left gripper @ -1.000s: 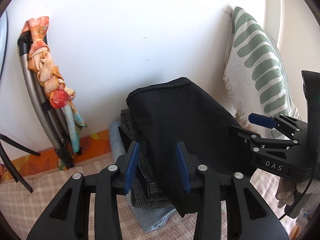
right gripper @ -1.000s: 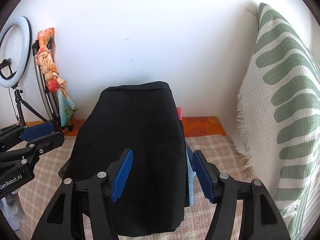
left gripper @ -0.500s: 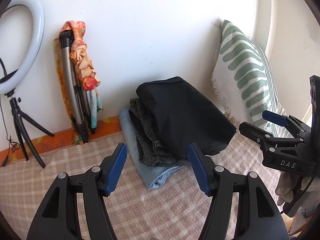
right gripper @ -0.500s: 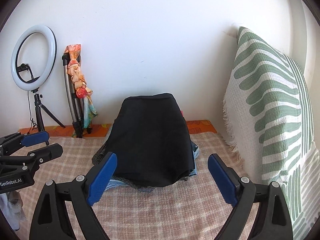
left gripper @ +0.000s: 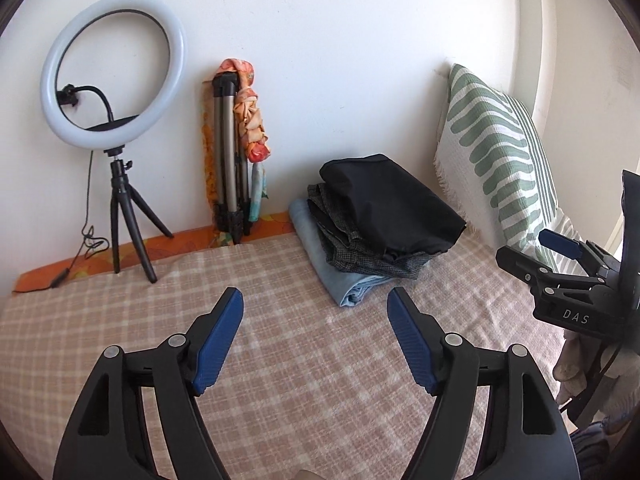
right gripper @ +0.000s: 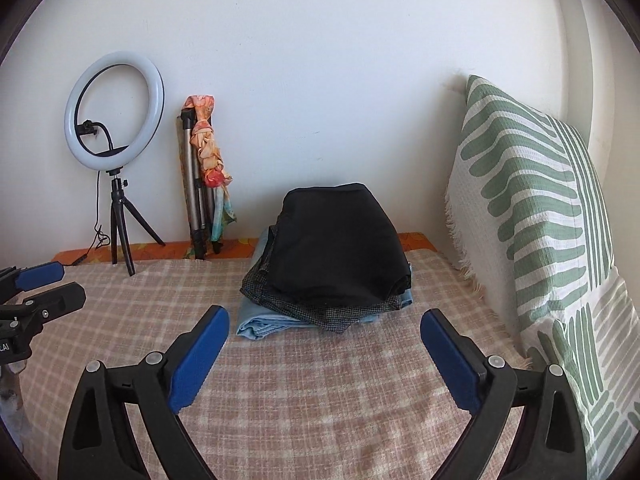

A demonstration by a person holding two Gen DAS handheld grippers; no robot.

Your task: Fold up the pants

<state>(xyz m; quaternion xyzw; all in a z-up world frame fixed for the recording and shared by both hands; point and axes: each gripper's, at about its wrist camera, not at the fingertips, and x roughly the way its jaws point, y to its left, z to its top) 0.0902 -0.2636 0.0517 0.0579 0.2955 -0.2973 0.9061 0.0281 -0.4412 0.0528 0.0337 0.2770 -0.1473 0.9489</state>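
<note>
Folded black pants (left gripper: 390, 208) (right gripper: 340, 252) lie on top of a stack, over a grey checked garment (left gripper: 344, 244) (right gripper: 320, 310) and a light blue one (left gripper: 332, 276) (right gripper: 260, 322), at the back of the checked bed cover. My left gripper (left gripper: 315, 304) is open and empty, well in front of the stack. My right gripper (right gripper: 324, 322) is open and empty, just in front of the stack. The right gripper also shows at the right edge of the left wrist view (left gripper: 568, 264), and the left gripper at the left edge of the right wrist view (right gripper: 36, 280).
A ring light on a small tripod (left gripper: 116, 92) (right gripper: 114, 120) stands at the back left by the wall. A folded tripod with an orange scarf (left gripper: 236, 152) (right gripper: 202, 176) leans beside it. A green-striped pillow (left gripper: 496, 148) (right gripper: 532, 208) stands at the right.
Both grippers have let go of the black pants, opened wide and pulled back from the stack. The pants now lie on top of the stack.
</note>
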